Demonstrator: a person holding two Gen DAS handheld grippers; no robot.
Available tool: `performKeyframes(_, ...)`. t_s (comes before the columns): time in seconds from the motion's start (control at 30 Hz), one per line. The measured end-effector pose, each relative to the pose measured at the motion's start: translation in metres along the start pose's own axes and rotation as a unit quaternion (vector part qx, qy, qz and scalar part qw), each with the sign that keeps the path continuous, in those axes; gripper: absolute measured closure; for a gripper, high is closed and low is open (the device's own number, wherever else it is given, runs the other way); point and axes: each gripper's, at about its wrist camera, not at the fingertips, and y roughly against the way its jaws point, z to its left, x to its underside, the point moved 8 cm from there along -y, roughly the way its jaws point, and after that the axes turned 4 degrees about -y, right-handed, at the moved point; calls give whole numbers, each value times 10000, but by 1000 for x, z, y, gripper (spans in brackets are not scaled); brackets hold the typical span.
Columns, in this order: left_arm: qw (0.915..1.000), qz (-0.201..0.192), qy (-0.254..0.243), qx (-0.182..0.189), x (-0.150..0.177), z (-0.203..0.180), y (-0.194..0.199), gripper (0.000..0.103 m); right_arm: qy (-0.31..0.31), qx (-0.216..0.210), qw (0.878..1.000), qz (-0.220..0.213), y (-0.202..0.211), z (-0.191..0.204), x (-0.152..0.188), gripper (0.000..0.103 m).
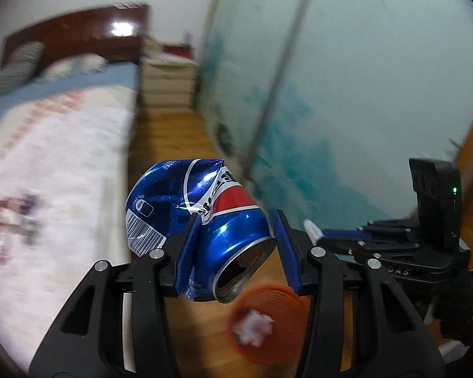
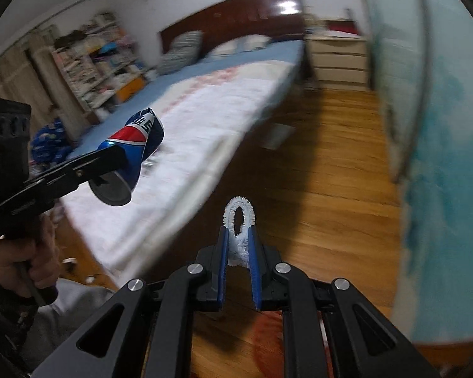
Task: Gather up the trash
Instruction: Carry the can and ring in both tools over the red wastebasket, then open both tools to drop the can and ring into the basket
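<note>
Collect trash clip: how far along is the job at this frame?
Done: a white wad already lies in the orange bin on the floor below. In hand: the left tool grips a crushed blue can, and the right tool is shut on a fuzzy white loop; both are held above the floor. Left: dropping both into the bin. Small bits on the bed are too blurred to identify.

Wooden floor (image 2: 331, 163) with an orange basket (image 1: 272, 324) on it, bed (image 2: 205, 119) alongside carrying pillows (image 2: 181, 52), white blanket (image 2: 186, 145)
</note>
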Motion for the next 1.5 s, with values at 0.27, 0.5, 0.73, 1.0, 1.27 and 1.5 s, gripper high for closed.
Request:
performKeyframes(0.27,9849,1337,786,767,120,-78,-130,56,-902,768,9899,776,-16,-131,128,89)
performKeyframes(0.5,9646,2471,556,733,219,-98,-184,56,-1581,798,9744,1388,-53,-175,204,89)
performKeyframes(0.73,9639,2536,586,561,222,-97,-191,55,-1798,709,9708,1423,-77,-178,210,86)
performKeyframes(1.0,9626,2538,894,315,232,-76,-190,41,-1876,1028,9674,1355,-71,-192,200,45)
performKeyframes(1.27,9644,2463,923,257,228,-71,-181,38,-1848,1011,9696,1246,-66,-188,188,43)
performKeyframes(1.5,9758,2178,-40,-213,171,-36,-145,38,-1620,938,9753,1171,-66,-167,168,42)
